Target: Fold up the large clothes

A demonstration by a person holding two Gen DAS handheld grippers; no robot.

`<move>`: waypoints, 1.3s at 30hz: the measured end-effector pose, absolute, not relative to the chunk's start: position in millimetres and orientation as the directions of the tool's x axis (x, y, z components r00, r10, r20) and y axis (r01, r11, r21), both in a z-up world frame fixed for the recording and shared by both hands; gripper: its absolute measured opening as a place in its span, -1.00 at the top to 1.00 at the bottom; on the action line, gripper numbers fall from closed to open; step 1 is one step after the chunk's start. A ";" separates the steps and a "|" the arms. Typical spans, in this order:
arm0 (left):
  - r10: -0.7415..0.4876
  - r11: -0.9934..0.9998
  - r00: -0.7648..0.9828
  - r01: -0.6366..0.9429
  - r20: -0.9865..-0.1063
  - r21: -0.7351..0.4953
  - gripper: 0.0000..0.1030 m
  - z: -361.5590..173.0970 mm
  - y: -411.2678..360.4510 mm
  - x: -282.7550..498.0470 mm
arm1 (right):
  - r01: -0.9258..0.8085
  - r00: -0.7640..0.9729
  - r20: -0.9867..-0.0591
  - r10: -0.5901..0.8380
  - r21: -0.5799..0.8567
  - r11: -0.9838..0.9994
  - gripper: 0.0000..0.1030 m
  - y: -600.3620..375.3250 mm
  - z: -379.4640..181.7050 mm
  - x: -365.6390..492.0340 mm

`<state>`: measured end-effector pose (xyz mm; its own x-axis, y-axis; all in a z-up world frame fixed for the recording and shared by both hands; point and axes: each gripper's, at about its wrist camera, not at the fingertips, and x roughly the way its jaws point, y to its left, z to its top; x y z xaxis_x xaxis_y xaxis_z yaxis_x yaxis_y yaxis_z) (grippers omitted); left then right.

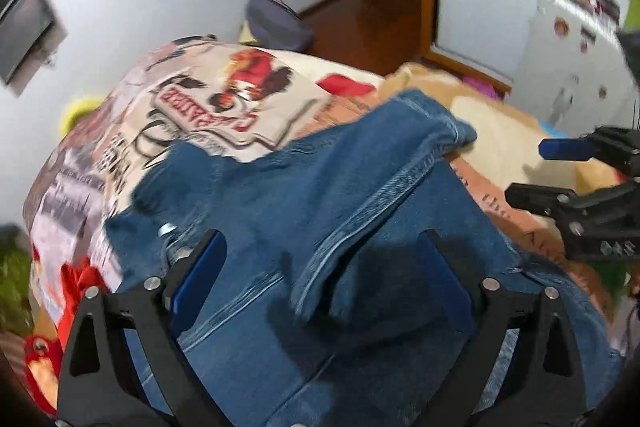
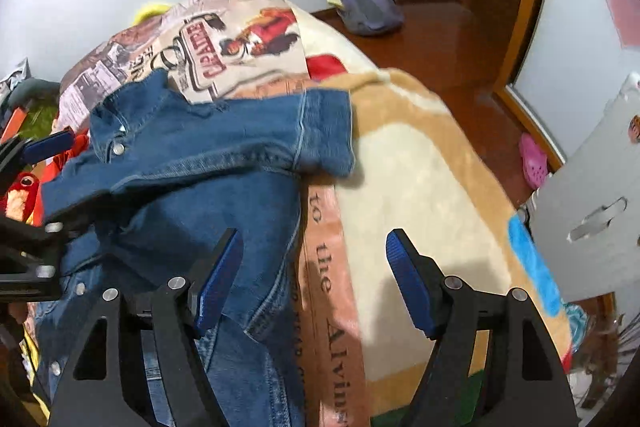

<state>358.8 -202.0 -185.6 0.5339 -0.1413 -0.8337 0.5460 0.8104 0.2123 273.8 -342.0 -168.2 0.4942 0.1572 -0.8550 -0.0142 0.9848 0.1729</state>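
Note:
A blue denim jacket (image 1: 320, 211) lies crumpled on a bed with a printed blanket (image 1: 200, 95); a sleeve is folded across its top toward the right. My left gripper (image 1: 324, 255) is open and empty, hovering just above the jacket's middle. My right gripper (image 2: 314, 275) is open and empty over the jacket's right edge (image 2: 224, 187) and the beige blanket (image 2: 404, 187). The right gripper also shows at the right edge of the left wrist view (image 1: 560, 171). The left gripper shows at the left edge of the right wrist view (image 2: 32, 187).
A red plush toy (image 2: 20, 191) lies left of the jacket. A grey-blue bag (image 2: 368, 3) sits on the wooden floor (image 2: 440, 39) beyond the bed. A pink shoe (image 2: 532, 159) and a grey cabinet (image 2: 592, 211) are on the right.

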 end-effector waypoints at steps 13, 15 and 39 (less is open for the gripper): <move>-0.193 0.826 0.411 0.558 -0.891 0.078 0.42 -223.7 -219.6 409.3 | -0.070 0.417 -0.895 0.161 0.146 0.987 -0.37 -329.1 -205.7 286.5; -0.248 0.856 0.401 0.517 -0.882 -0.007 0.61 -215.4 -205.5 416.8 | -0.067 0.413 -0.897 0.159 0.144 0.987 -0.37 -328.7 -208.3 284.3; -0.152 0.988 0.431 0.054 -0.889 -0.143 -0.08 -223.5 26.1 312.2 | -0.075 0.398 -0.911 0.111 0.088 0.993 -0.50 -315.4 -218.3 280.1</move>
